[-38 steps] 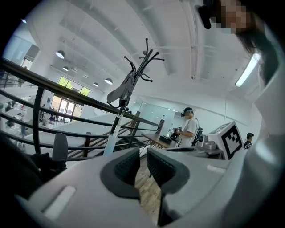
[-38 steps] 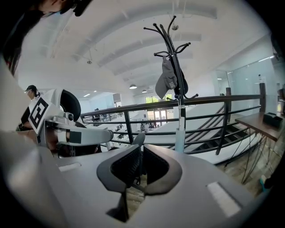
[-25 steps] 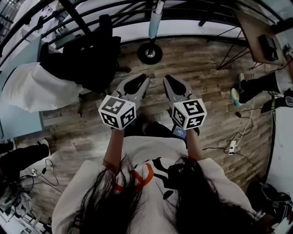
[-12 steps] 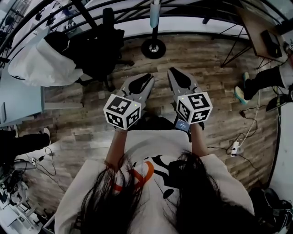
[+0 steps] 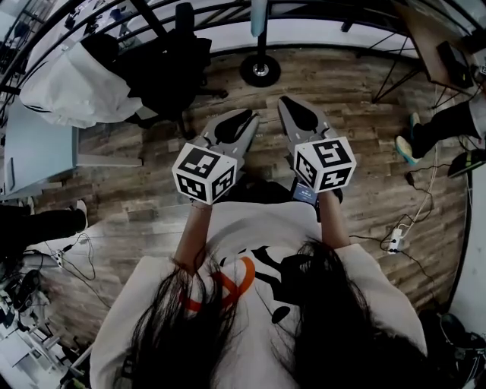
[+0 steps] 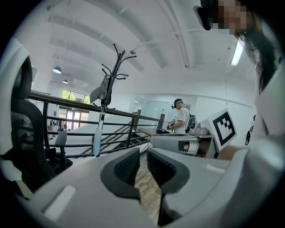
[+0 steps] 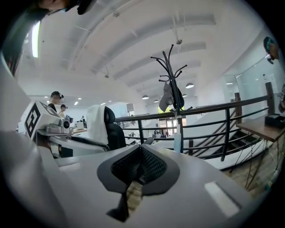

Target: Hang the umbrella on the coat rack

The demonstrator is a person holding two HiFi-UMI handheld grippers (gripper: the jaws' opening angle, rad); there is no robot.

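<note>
**Umbrella on rack, grippers nearer**

The pale blue folded umbrella point(image 5: 259, 14) hangs on the black metal coat rack point(image 5: 260, 70). The left gripper point(image 6: 141, 151), jaws narrowly apart, and the right gripper point(image 7: 140, 147), jaws together, are both empty. They are slightly nearer the rack's base than before.

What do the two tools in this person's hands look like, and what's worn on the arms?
The left gripper and right gripper are pale grey, tapering shells, their jaws lined with black ribbed pads. Each carries a white cube with black square markers at the back. The person wears a light short-sleeved top with black and orange print.
</note>
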